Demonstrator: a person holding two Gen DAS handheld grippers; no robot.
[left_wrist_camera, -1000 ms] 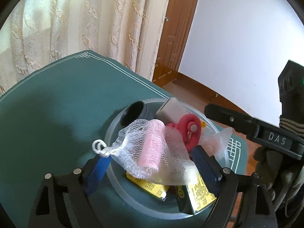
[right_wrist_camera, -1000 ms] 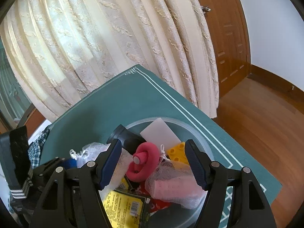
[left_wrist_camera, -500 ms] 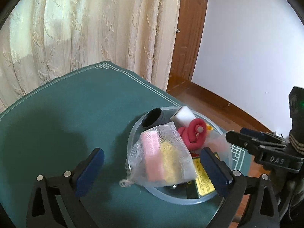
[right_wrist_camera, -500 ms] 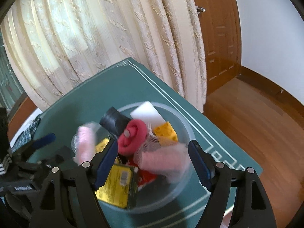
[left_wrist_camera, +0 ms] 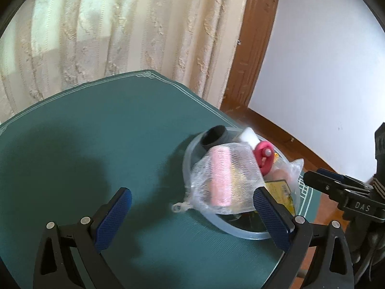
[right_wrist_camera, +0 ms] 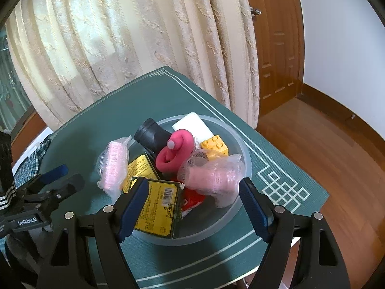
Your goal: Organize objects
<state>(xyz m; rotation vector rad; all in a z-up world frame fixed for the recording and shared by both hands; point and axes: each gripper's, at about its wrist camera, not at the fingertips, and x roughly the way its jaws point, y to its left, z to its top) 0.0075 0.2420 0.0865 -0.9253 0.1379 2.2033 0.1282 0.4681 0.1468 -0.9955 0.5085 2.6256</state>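
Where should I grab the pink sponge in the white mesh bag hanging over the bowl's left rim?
Probably pinch the pink sponge in its white mesh bag across its narrow width from above: it lies long and slim over the clear plastic bowl's rim, its outer left side unobstructed.

My table had a green mat (right_wrist_camera: 134,106) on it, and the clear bowl (right_wrist_camera: 243,154) sat right on that.

One translucent bowl (right_wrist_camera: 243,154) is seen at the frame's centre. Counted inside it are two mesh bags of pink sponge (right_wrist_camera: 115,166) (right_wrist_camera: 211,175), two yellow-labelled packets (right_wrist_camera: 158,207) (right_wrist_camera: 140,168), one black tube (right_wrist_camera: 150,137), one red ring toy (right_wrist_camera: 176,153), one white block (right_wrist_camera: 193,126), one yellow brick (right_wrist_camera: 215,145) and one red wrapper (right_wrist_camera: 192,198).
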